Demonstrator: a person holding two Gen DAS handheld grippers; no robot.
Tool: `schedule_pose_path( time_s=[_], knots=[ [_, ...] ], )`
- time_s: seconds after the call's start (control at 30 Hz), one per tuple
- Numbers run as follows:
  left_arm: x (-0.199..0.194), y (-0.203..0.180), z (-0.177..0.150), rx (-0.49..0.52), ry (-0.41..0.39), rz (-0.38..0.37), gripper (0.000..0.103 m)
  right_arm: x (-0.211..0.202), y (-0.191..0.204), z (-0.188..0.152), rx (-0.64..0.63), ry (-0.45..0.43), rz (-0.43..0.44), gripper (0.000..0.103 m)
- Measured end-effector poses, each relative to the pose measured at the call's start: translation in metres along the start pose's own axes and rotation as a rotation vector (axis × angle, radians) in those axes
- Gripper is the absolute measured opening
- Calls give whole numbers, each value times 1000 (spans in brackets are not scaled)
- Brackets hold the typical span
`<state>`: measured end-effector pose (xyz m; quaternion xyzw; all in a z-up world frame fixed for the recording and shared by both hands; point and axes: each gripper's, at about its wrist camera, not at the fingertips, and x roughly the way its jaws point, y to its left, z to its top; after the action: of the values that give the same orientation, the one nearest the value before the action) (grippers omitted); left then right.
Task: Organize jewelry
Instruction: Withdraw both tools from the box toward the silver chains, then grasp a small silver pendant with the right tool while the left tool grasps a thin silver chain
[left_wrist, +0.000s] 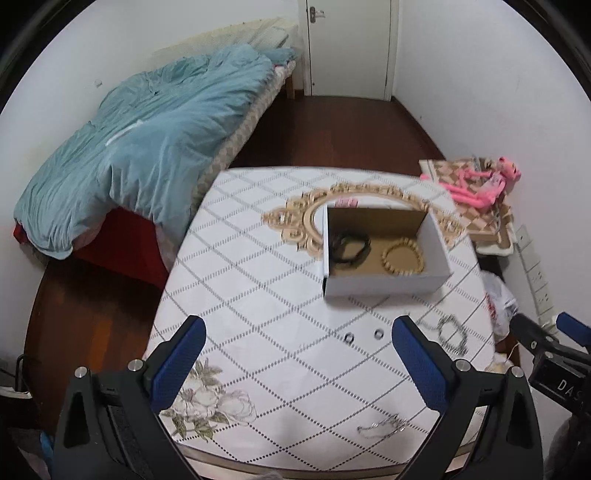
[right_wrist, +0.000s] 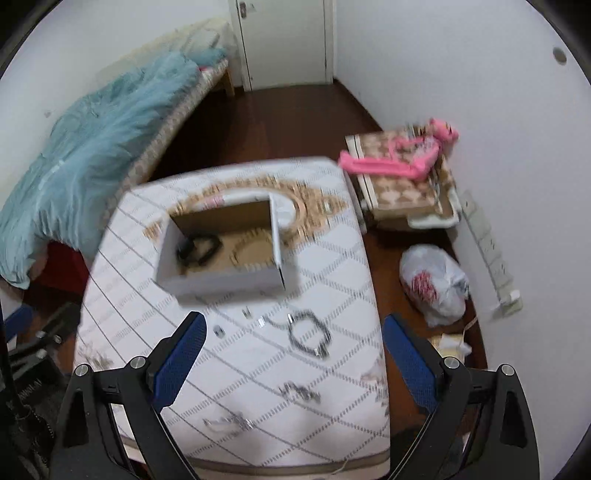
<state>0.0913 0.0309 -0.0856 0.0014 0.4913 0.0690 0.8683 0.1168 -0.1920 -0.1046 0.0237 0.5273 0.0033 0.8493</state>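
Note:
An open cardboard box (left_wrist: 388, 286) (right_wrist: 221, 284) stands on the table (left_wrist: 258, 295) (right_wrist: 351, 295), holding a black band (left_wrist: 349, 248) (right_wrist: 199, 249) and a gold bead bracelet (left_wrist: 402, 256) (right_wrist: 255, 251). Loose on the cloth lie two small rings (left_wrist: 349, 336) (left_wrist: 377, 334), a silver chain bracelet (left_wrist: 452, 334) (right_wrist: 308, 334) and thin chains (left_wrist: 384, 424) (right_wrist: 301, 393) (right_wrist: 229, 422). My left gripper (left_wrist: 299, 363) hovers open above the table's near part, nothing between its fingers. My right gripper (right_wrist: 291, 363) is open too, above the silver bracelet. The right wrist view is blurred.
A gold ornate mirror frame (left_wrist: 295, 225) (right_wrist: 310, 206) lies behind the box. A bed with a blue quilt (left_wrist: 147, 140) (right_wrist: 85, 140) is to the left. A low stand with a pink toy (left_wrist: 480, 184) (right_wrist: 399, 162), a plastic bag (right_wrist: 432, 288) and a power strip (right_wrist: 491, 251) sit to the right.

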Motion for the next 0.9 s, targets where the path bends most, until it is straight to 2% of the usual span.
schedule_pose_path(
  time_s=[0.13,0.2,0.37,0.57,0.63,0.7,0.9],
  knots=[
    [29,-6,-29,18,76,12,103,43,-18,-37,29,98,24,95],
    [44,-8,-45,29,118,15,103,61,-24,-55,26,132,21,80],
    [71,-17,-79,67,197,20,103,96,-29,-90,-10,176,39,64],
    [81,-22,-101,87,242,8,103,108,-24,-105,-49,131,32,54],
    [82,-23,-105,88,250,2,103,113,-21,-107,-65,124,41,40],
    [82,-25,-107,93,254,-1,103,117,-16,-108,-82,124,39,10],
    [82,-28,-118,95,285,-40,103,93,-26,-107,-32,21,70,10]
  ],
)
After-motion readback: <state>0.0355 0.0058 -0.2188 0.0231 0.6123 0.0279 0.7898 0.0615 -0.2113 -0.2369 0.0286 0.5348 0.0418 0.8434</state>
